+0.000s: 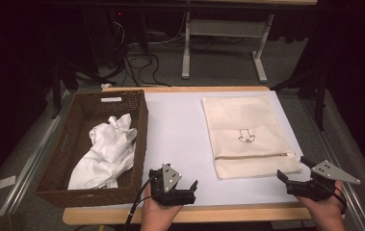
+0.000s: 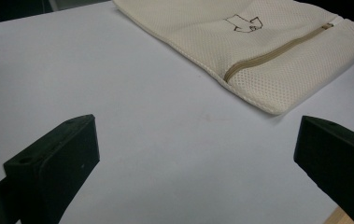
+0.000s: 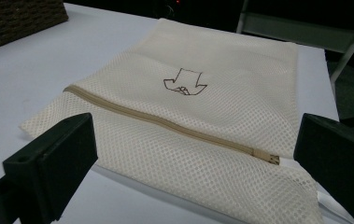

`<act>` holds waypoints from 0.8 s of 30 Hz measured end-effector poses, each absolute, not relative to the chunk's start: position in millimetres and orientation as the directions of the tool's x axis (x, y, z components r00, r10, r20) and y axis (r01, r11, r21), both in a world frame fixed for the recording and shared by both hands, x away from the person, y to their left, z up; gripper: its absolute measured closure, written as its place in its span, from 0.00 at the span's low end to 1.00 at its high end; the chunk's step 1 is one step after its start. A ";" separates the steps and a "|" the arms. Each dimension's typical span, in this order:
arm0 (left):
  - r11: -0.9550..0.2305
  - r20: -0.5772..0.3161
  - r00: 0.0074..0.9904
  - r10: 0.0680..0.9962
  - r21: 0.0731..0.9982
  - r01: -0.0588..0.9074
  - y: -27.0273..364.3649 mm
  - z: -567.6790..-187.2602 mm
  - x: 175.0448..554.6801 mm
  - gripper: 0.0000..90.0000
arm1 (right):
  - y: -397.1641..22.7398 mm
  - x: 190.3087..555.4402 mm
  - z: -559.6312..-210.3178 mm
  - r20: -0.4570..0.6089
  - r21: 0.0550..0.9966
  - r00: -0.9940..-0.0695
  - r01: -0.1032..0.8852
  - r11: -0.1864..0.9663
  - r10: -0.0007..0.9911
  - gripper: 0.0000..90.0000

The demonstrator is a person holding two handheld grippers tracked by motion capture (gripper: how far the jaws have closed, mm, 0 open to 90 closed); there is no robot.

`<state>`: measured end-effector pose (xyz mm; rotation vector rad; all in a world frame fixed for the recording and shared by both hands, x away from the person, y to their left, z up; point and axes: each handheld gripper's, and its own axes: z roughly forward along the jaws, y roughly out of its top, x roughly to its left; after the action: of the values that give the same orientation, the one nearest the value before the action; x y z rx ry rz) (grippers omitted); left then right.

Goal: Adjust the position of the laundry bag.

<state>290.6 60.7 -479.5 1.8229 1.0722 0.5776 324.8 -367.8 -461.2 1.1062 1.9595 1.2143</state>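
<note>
Both my jaws spread wide, nothing pinched. The cream mesh zippered laundry bag (image 1: 250, 136) lies flat on the bench, right gripper (image 1: 298, 179) nearest its zipper pull (image 3: 272, 158). Best approach low and pinch squarely.

Light falls from above onto the white tabletop (image 1: 180, 130), which is evenly bright without glare, while the room around the tabletop sinks into near black. Shadows are soft and short, lying close under the mesh bag (image 1: 247, 134) and inside the basket (image 1: 74, 144). The high view is slightly soft and grainy. In both gripper views the near black fingers (image 2: 53, 163) are blurred and dark, and the bag's weave beyond them is sharp.
</note>
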 end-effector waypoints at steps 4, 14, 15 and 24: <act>-0.199 -0.056 0.512 0.857 0.881 0.429 60.4 -479.6 290.8 0.01 | -368.1 324.8 -461.2 -0.046 0.907 -0.491 0.344 0.243 0.870 0.00; -0.175 -0.082 0.516 0.853 0.885 0.431 58.7 -482.4 292.3 0.03 | -369.2 324.9 -461.9 -0.041 0.908 -0.492 0.345 0.238 0.870 0.00; -0.173 -0.084 0.518 0.851 0.887 0.429 58.8 -483.4 292.7 0.03 | -369.3 325.0 -462.0 -0.042 0.908 -0.494 0.343 0.240 0.868 0.00; -0.169 -0.106 0.521 0.847 0.876 0.452 53.8 -491.1 298.7 0.05 | -369.3 326.4 -463.5 -0.036 0.906 -0.498 0.350 0.239 0.866 0.00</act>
<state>298.7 53.8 -491.1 1.8013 1.0829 0.5151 326.4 -369.3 -463.5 1.1084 1.9683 1.2245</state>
